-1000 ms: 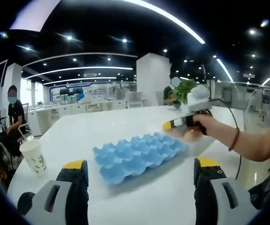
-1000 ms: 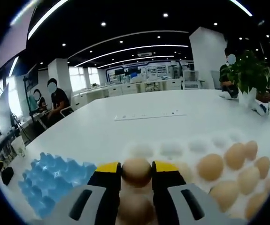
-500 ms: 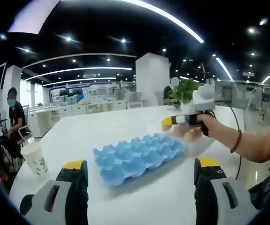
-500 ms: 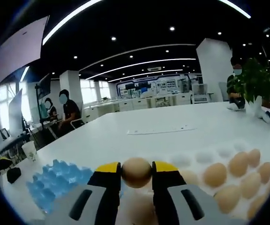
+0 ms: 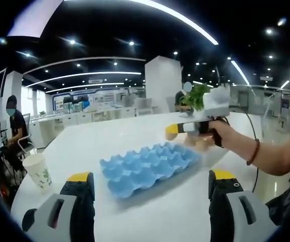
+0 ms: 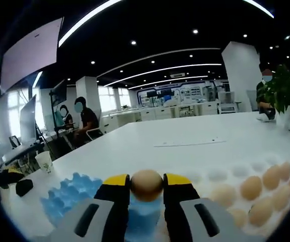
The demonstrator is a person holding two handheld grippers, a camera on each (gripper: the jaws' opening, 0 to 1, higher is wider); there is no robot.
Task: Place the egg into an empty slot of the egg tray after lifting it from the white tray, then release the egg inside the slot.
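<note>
A brown egg point(image 6: 146, 184) is clamped between the yellow-tipped fingers of my right gripper point(image 6: 146, 187), which is shut on it above the near end of the blue egg tray point(image 6: 74, 195). The white tray point(image 6: 220, 176) with several eggs lies to the right. In the left gripper view, the blue egg tray point(image 5: 147, 165) rests mid-table, all its visible slots bare. My left gripper point(image 5: 151, 186) stands open, low and near the table's front, with nothing between its fingers. The right gripper point(image 5: 185, 128), held by a hand, hovers past the tray's far right corner.
A paper cup point(image 5: 37, 170) stands left of the blue tray. A potted plant point(image 6: 285, 96) stands at the far right of the white table point(image 6: 185, 146). People sit at desks on the left. A sheet of paper point(image 6: 187, 143) lies farther back.
My right gripper has carried the egg up and left, away from the white tray toward the blue tray. The left gripper has stayed put.
</note>
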